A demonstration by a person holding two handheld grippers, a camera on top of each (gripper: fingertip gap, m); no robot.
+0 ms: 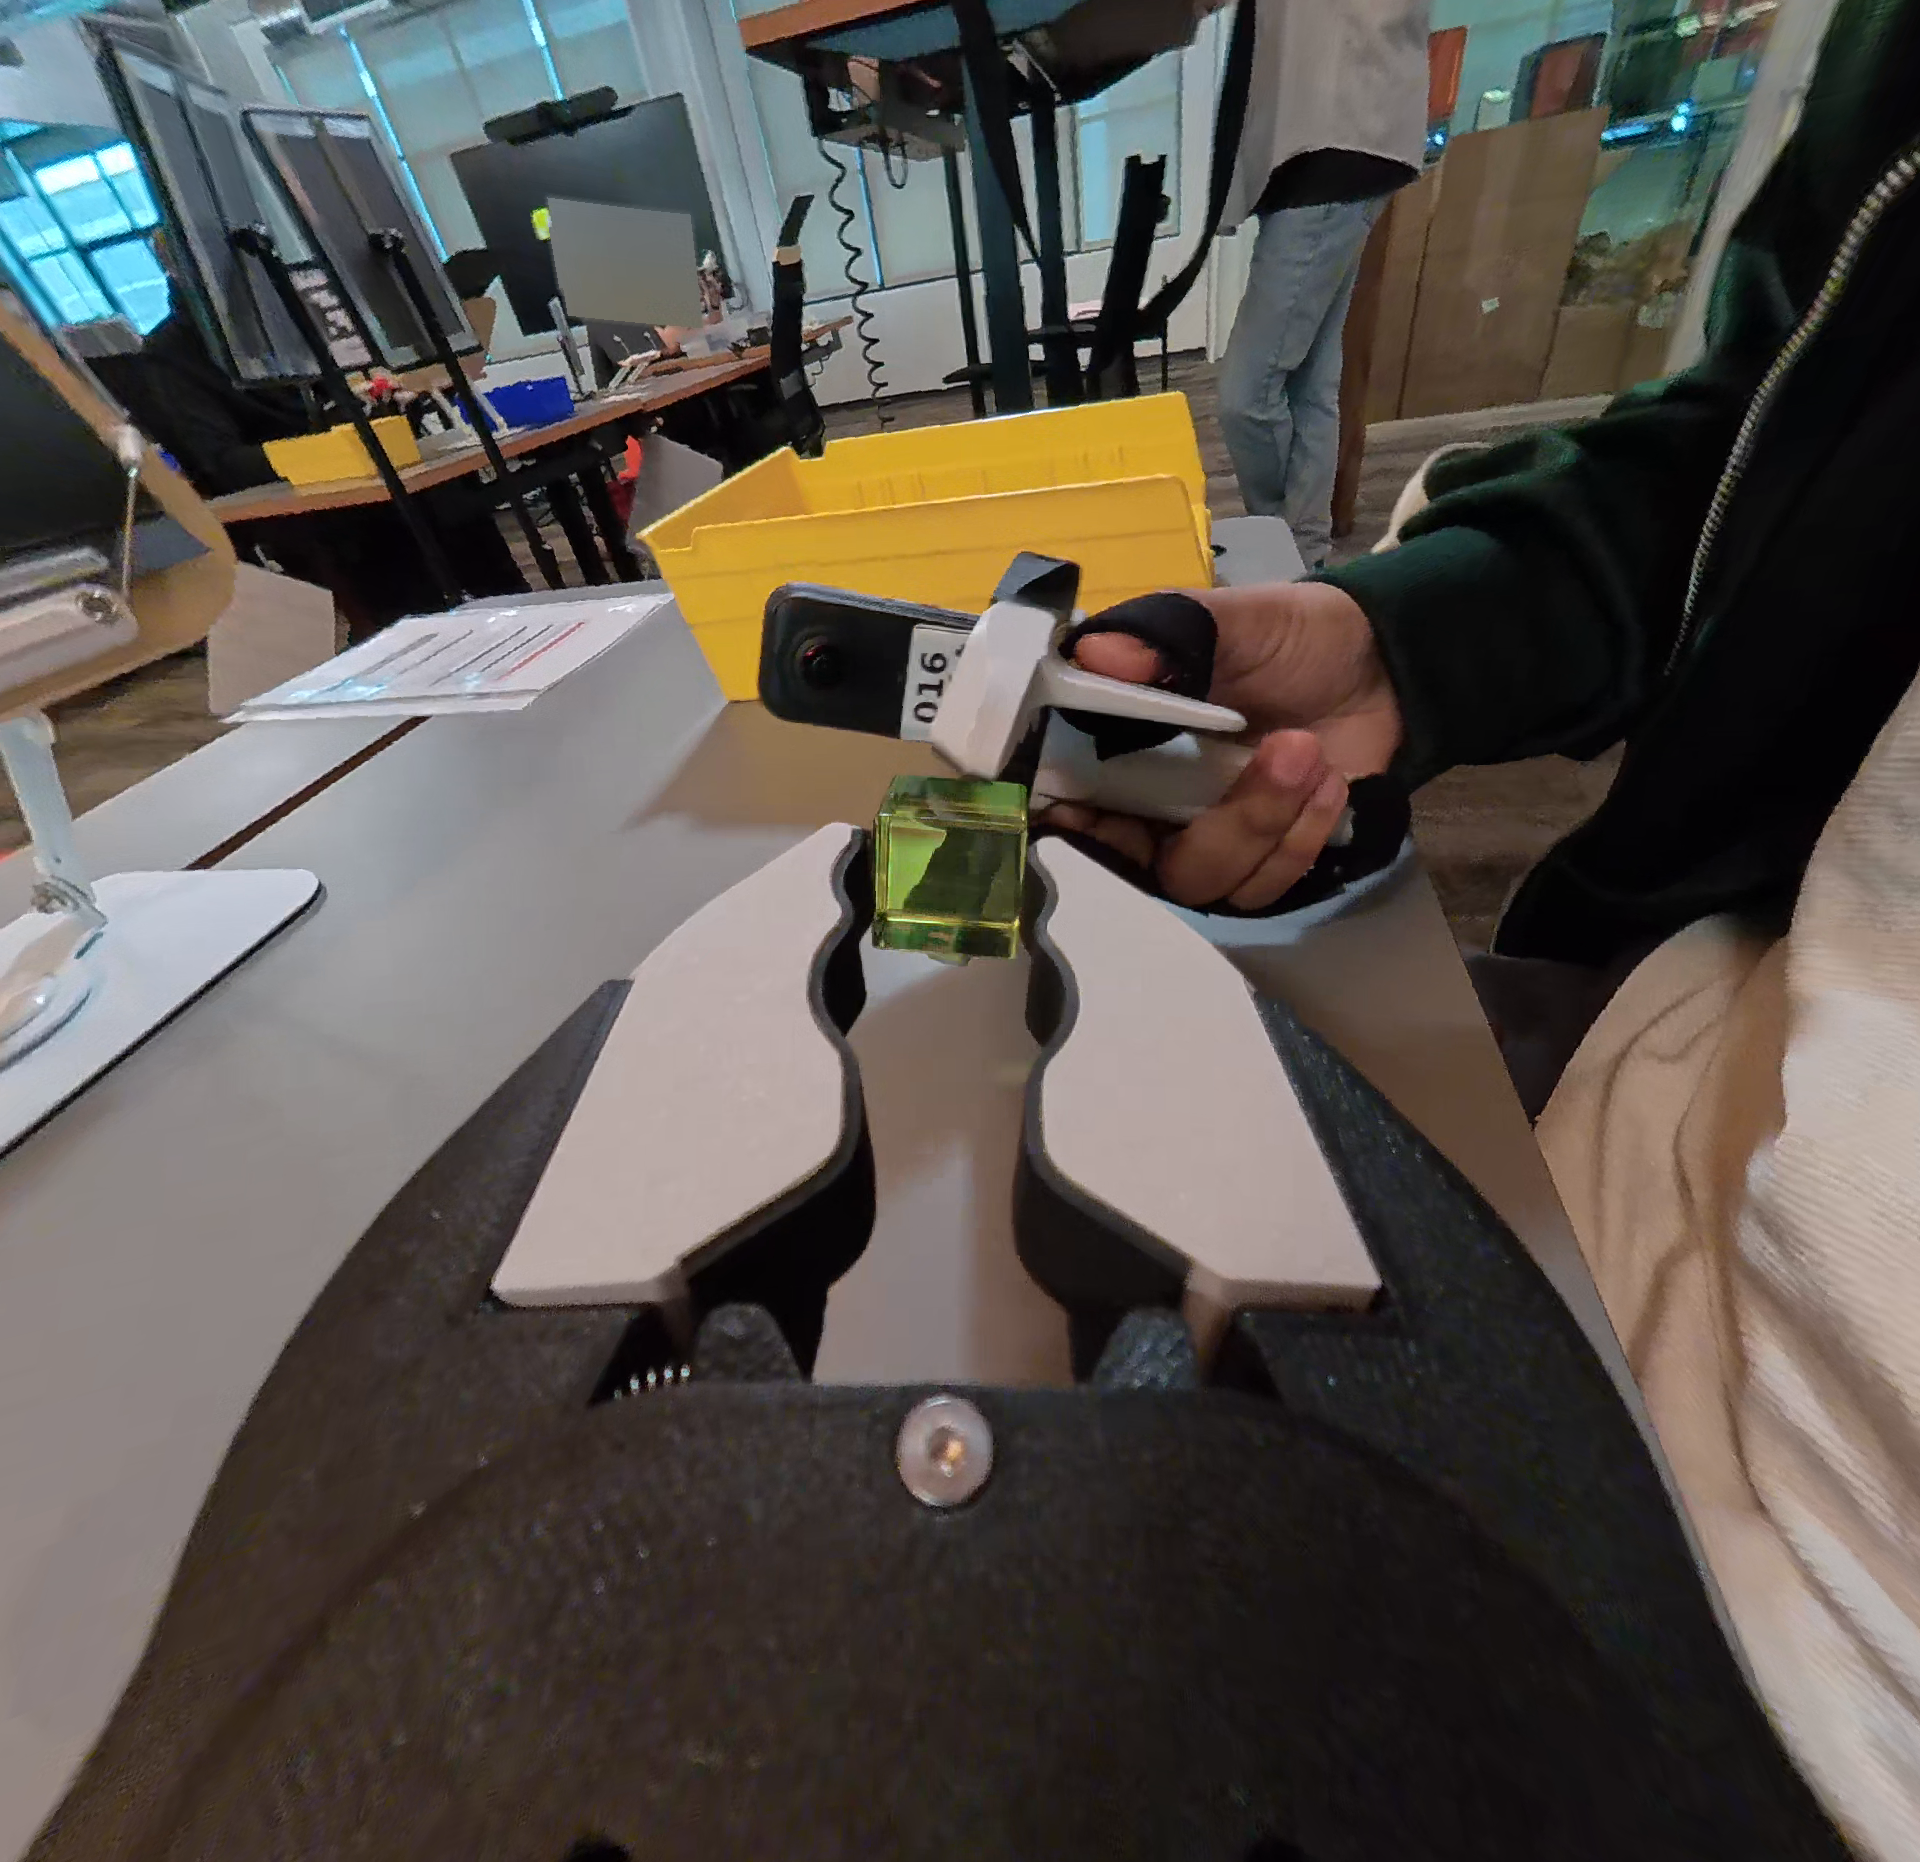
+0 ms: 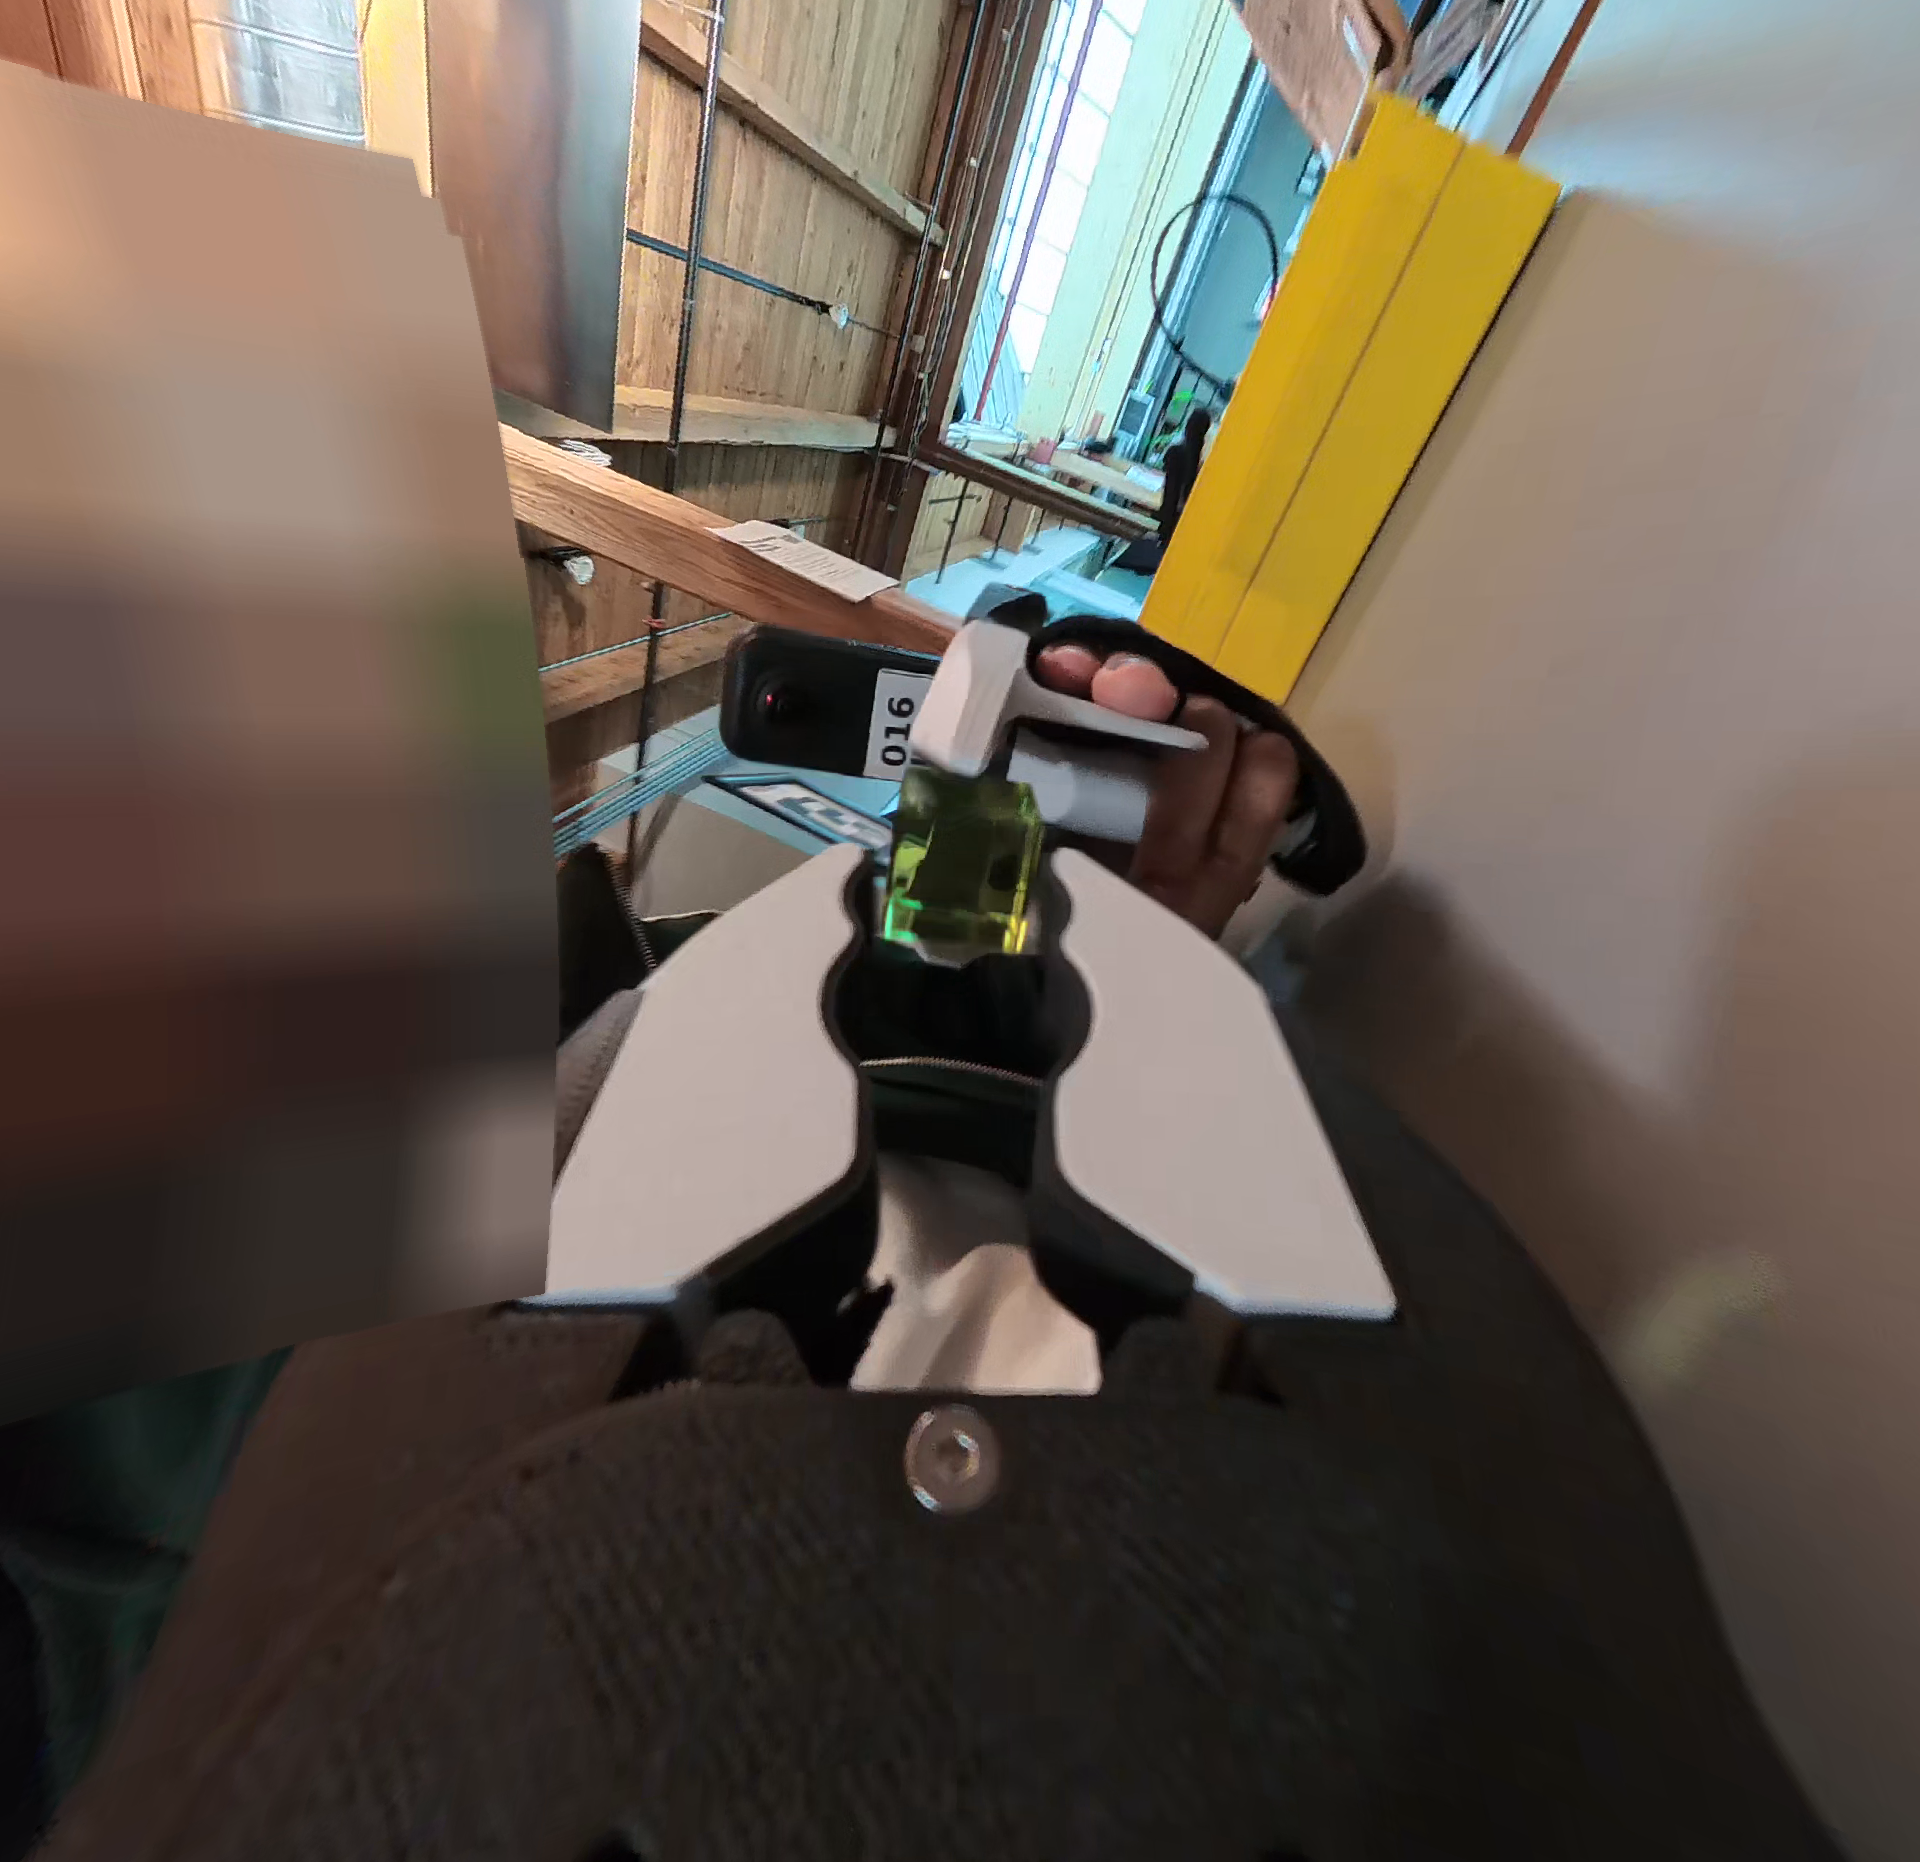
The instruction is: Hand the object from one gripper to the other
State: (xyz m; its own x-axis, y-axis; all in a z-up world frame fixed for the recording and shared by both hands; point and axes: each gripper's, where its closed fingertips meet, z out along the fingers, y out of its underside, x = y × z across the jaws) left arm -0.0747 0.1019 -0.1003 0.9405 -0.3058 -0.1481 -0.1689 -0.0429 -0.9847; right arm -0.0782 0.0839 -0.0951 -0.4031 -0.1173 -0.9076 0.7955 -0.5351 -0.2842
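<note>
A clear green cube (image 1: 951, 867) is held in the air above the grey table (image 1: 416, 981). My left gripper (image 1: 948, 877) has its two pale fingers closed on the cube's left and right faces. The right gripper comes in from the right, held by a hand in a dark green sleeve (image 1: 1288, 711). One of its fingers (image 1: 977, 711) presses the cube's top and the other fingertip shows under it. In the right wrist view the cube (image 2: 961, 867) sits between the tips of my right gripper (image 2: 956, 898), with the left gripper's finger (image 2: 961, 706) above it.
A yellow bin (image 1: 935, 555) stands on the table just behind the cube and also shows in the right wrist view (image 2: 1351, 410). Papers (image 1: 457, 659) lie at the far left. A white stand base (image 1: 156, 939) sits at the left. A person (image 1: 1299, 306) stands behind. Only a small space, under 4 cm, lies between the two pairs of fingers.
</note>
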